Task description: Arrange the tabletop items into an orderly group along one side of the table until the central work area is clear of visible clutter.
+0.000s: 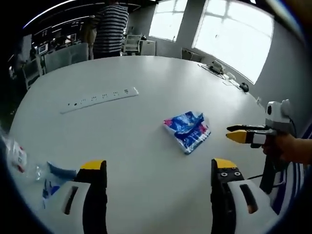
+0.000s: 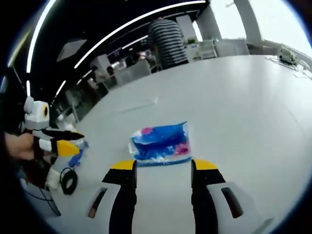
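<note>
Mid-bench point(image 1: 146, 161) lies a blue packet point(image 1: 187, 130), with the right gripper point(image 2: 162, 175) just short of it, fingers wide and empty. Left gripper point(image 1: 158, 170) also gapes empty. Power strip point(image 1: 100, 99) and wrappers point(image 1: 53, 178) remain scattered; tidying looks barely begun.

Person in a striped shirt point(image 1: 110, 27) stands at the far table edge, back turned; also seen in right gripper view point(image 2: 168, 41). Bright windows point(image 1: 229, 31) along the far wall. White chairs point(image 1: 66, 56) and a white cabinet unit point(image 1: 139, 46) behind the table. Linear ceiling lights point(image 2: 122, 27) run overhead, room beyond is dim.
</note>
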Motion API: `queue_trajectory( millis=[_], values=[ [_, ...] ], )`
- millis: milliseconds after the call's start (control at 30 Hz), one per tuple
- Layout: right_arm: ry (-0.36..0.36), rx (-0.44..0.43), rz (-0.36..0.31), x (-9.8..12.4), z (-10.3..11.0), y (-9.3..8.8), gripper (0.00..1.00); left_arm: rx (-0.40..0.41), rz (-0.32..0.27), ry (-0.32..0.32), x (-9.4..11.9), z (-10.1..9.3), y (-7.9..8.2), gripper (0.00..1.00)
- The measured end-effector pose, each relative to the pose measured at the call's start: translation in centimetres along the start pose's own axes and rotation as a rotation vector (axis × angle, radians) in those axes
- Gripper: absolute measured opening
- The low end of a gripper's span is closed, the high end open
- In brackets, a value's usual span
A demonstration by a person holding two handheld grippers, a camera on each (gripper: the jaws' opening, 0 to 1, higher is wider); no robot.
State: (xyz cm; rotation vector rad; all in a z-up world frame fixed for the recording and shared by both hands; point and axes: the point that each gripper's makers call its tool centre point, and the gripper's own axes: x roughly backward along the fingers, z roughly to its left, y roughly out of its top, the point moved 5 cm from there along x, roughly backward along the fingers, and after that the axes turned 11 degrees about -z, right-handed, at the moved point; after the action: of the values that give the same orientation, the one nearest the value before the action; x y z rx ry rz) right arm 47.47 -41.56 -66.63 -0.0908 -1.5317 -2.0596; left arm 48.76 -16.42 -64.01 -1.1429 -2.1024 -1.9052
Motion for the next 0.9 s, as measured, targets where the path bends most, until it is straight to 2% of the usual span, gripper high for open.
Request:
queue_trajectory(
  millis=[200,467,633,800,900],
  values=[
    [0.011,0.009,0.012,1.5,0.6,-0.7,0.43,-0.034,0.005,0.006,2.3,1.7,-0.5,0.89],
    [-0.002,-0.039,-0.003,3.1,1.8,-1.3,0.42,-0.049,0.019,0.036,5.2,4.6,-2.1,0.87],
    [0.000,-0.036,0.012,2.9,1.6,-1.7,0.42,-0.067,0.025,0.049,6.6,6.2,-2.6,0.87],
    [-0.002,-0.036,0.012,2.8,2.1,-1.7,0.42,-0.027,0.014,0.076,7.4,7.5,-2.7,0.86],
    [0.002,-0.034,0.009,2.7,2.1,-1.5,0.41,-0.055,0.026,0.085,7.5,7.8,-2.8,0.86]
  ],
)
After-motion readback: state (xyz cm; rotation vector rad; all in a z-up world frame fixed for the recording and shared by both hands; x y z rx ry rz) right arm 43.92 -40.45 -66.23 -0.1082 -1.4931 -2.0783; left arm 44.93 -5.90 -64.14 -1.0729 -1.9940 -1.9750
